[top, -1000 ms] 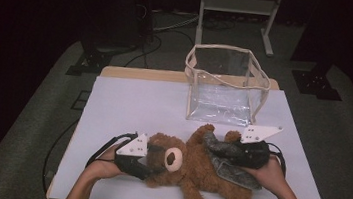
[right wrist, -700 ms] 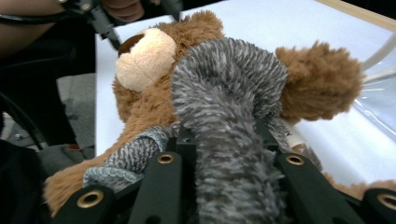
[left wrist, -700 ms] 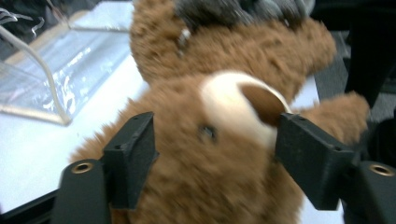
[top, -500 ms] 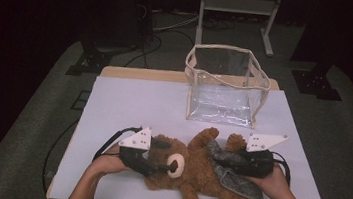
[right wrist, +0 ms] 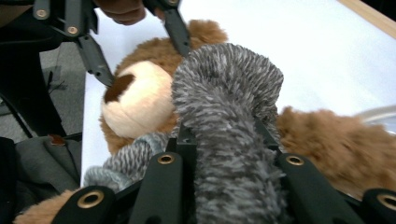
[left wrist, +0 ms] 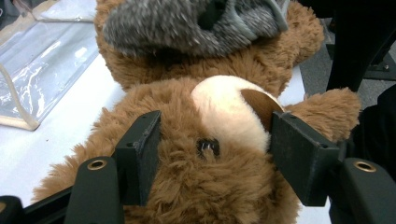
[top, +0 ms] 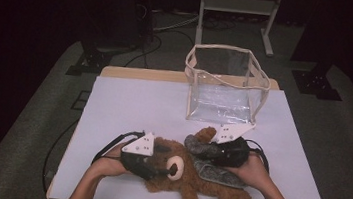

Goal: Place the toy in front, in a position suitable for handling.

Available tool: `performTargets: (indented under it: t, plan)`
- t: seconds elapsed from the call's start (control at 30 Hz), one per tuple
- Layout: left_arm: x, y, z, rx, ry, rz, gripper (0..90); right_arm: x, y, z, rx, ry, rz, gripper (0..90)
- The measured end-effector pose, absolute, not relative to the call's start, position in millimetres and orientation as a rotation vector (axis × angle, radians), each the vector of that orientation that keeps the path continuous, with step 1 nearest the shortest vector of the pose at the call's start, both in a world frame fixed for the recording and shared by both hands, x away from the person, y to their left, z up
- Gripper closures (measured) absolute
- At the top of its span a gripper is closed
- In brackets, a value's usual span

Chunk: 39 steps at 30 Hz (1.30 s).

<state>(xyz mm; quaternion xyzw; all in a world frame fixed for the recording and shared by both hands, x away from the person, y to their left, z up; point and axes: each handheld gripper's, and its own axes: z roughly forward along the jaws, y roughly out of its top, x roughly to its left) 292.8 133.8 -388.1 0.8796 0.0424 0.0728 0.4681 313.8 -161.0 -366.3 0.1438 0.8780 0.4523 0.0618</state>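
1. Teddy bear (top: 190, 181): a brown plush toy lying on its back near the front edge of the bench (top: 133, 104), its head toward the person's left and its legs toward the right. A cream muzzle (left wrist: 229, 112) with a dark brown nose faces upward.
2. Left tool (top: 149, 164): held in the person's left hand (top: 106, 164), it is closed on the bear's head. In the left gripper view the two black jaws stand on either side of the head, pressed into the fur, with the muzzle and one small black eye (left wrist: 208, 145) between them. Its jaws have just been opening slightly, yet the head remains between them and in contact with them.
3. Right tool (top: 209, 151): held in the person's right hand (top: 254, 171), it grips a grey knitted garment (right wrist: 229, 116) that lies over the bear's body. In the right gripper view the grey fabric rises in a thick fold between the two jaws, which are set at moderate width and press on it from both sides.
4. Clear bag (top: 226, 85): a transparent, open-topped container with cream trim, standing upright at the far side of the bench, well apart from the bear.
5. White sheet: the bench surface is covered in white; a wooden edge shows along its far side.
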Motion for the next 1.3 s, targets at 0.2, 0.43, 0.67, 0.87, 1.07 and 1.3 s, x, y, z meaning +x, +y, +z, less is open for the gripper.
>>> performTargets:
  t: [0.2,0.43,0.67,0.87,1.07,1.3]
  plan:
    - [292.9,133.7,-388.4,2.155,0.103,0.184,35.4,315.4,-198.3,-372.1,0.549,2.587,1.411,71.2]
    - [293.0,132.4,-389.0,2.153,0.105,0.185,35.4,316.1,-235.7,-375.9,0.691,2.542,1.374,71.1]
    - [290.9,129.2,-387.2,2.172,0.103,0.201,35.4,313.8,-206.9,-362.0,0.565,2.584,1.396,71.1]
    - [291.8,131.7,-388.5,2.165,0.106,0.197,35.4,319.4,-200.9,-367.6,0.563,2.576,1.386,71.1]
    - [292.1,131.8,-389.1,2.158,0.113,0.192,35.4,322.2,-236.3,-381.7,0.717,2.511,1.411,71.1]
    - [292.5,131.5,-388.9,2.158,0.116,0.190,35.4,332.2,-273.7,-399.3,0.905,2.463,1.345,71.1]
